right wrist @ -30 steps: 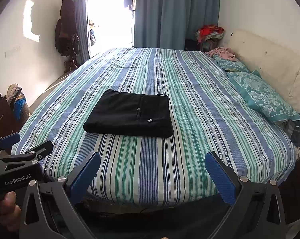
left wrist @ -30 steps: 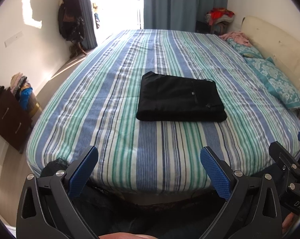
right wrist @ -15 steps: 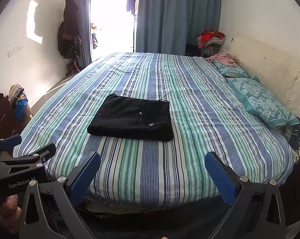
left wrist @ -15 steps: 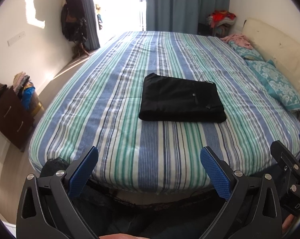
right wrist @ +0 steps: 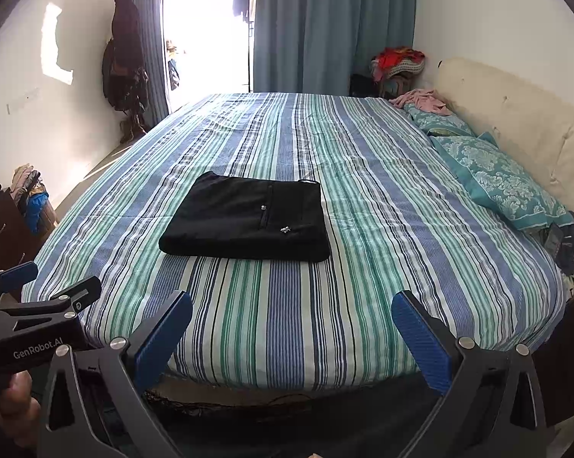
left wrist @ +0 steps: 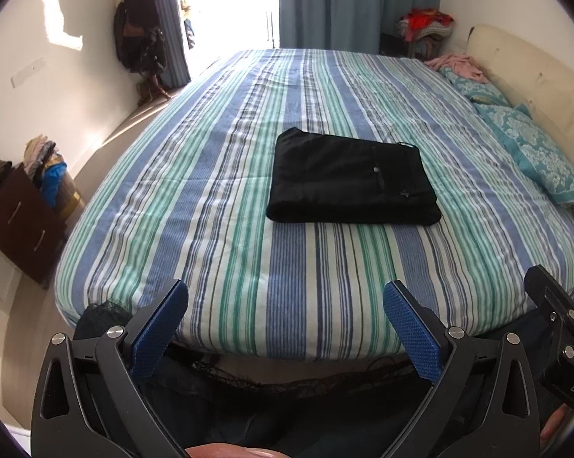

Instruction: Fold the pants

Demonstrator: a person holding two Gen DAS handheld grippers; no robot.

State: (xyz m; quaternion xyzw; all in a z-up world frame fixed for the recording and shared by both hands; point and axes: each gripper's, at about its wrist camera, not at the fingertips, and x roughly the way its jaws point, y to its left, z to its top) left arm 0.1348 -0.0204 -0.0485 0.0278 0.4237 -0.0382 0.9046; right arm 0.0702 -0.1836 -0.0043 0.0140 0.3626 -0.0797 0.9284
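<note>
Black pants point(left wrist: 350, 179) lie folded into a flat rectangle on the striped bed point(left wrist: 226, 229), also in the right wrist view point(right wrist: 249, 221). My left gripper point(left wrist: 285, 324) is open and empty, held off the near edge of the bed, well short of the pants. My right gripper point(right wrist: 292, 334) is open and empty, likewise back from the bed's near edge. The left gripper shows at the lower left of the right wrist view point(right wrist: 39, 305), and the right gripper's body point(left wrist: 554, 305) at the lower right of the left wrist view.
Teal patterned pillows point(right wrist: 497, 179) and a cream headboard point(right wrist: 516, 122) line the bed's right side. A dark dresser point(left wrist: 16, 221) with piled clothes stands left. Blue curtains point(right wrist: 325, 26) and a coat rack point(right wrist: 124, 57) stand at the far wall.
Both grippers have drawn back and risen a little from the bed, so the pants look slightly farther off. The pants have not moved. Both grippers stay open.
</note>
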